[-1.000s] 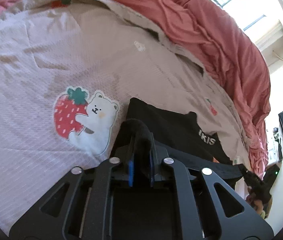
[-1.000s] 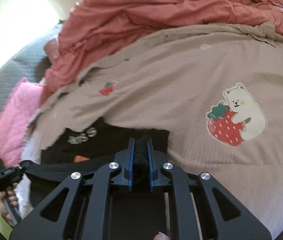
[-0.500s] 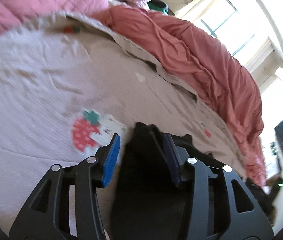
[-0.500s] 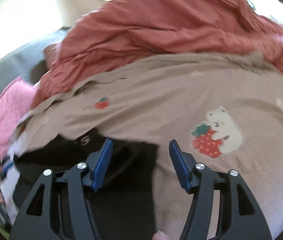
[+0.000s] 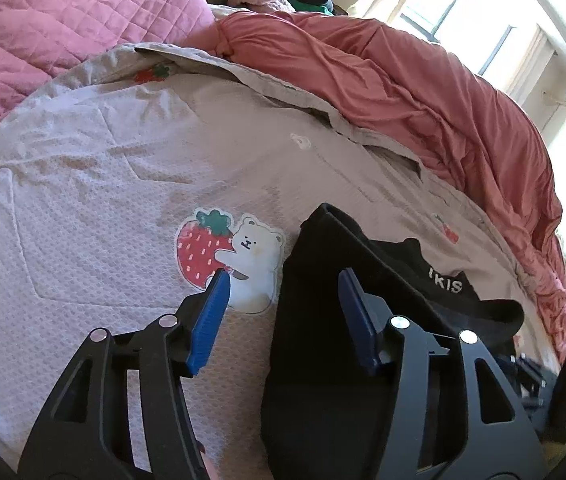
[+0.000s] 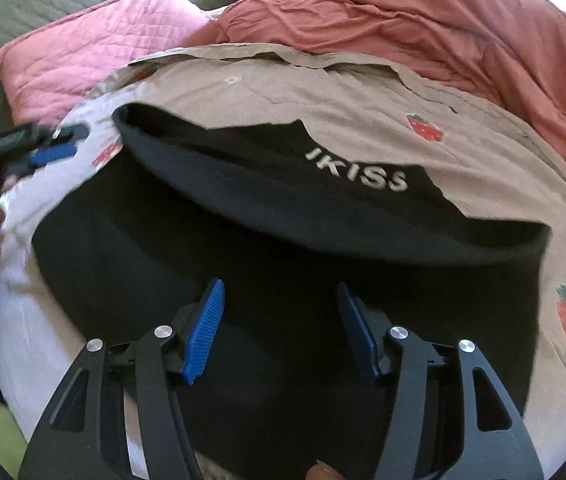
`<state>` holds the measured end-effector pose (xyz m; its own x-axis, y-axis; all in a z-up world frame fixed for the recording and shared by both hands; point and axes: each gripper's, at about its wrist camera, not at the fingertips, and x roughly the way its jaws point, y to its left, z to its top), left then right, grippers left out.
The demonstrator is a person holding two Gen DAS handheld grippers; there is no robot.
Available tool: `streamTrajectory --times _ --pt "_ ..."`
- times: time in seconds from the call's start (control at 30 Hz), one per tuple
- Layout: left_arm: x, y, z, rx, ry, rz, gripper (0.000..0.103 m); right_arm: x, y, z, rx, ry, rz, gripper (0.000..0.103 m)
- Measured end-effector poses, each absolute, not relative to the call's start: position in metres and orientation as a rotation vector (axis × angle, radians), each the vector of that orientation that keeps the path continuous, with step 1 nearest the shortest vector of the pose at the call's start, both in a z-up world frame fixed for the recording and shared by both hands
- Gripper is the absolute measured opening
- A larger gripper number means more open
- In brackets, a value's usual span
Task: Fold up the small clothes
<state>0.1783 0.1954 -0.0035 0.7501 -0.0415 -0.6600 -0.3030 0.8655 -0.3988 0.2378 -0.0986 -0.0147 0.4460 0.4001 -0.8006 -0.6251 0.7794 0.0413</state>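
**Two sets of fingers apart over one soft black garment**

One black garment (image 6: pixel 283 240) with white lettering lies on the bed, on a beige blanket (image 5: pixel 103 184) printed with a strawberry-and-bear patch (image 5: pixel 229 258). It looks partly folded, with a doubled edge running across it in the right wrist view. Behind it sit a rust-red duvet (image 5: pixel 423 92) and a pink quilted pillow (image 5: pixel 63 20).

The left gripper (image 5: pixel 281 308) is just opening; one finger hangs over the blanket, the other over the cloth's edge, and nothing is pinched. The right gripper (image 6: pixel 281 320) stands apart above the dark middle of the garment, also holding nothing.

To my eye this cloth is light, limp and thin, not fragile or slippery. It will sag and drape the moment it is lifted, and a single layer could slip away from the one beneath. I would pinch it at a corner or along the doubled edge, catching every layer at once, one gripper at each end.
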Motion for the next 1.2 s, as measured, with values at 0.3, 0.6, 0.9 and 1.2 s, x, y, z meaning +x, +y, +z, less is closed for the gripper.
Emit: streamTrajectory --times 0.3,0.6,0.9,1.2 --pt "0.182 0.206 -0.015 -0.523 0.752 0.173 0.05 0.311 -0.087 -0.023 -0.149 0.911 0.45 0.057" --pt "0.19 0.206 -0.026 -0.518 0.81 0.163 0.053 0.314 -0.151 -0.005 -0.017 0.854 0.358 0.057" --pt "0.198 0.181 -0.037 -0.431 0.871 0.136 0.063 0.331 -0.277 -0.001 0.141 0.883 0.19 0.057" --pt "0.198 0.169 -0.035 -0.374 0.851 0.138 0.038 0.345 -0.26 -0.019 0.094 0.904 0.253 0.056"
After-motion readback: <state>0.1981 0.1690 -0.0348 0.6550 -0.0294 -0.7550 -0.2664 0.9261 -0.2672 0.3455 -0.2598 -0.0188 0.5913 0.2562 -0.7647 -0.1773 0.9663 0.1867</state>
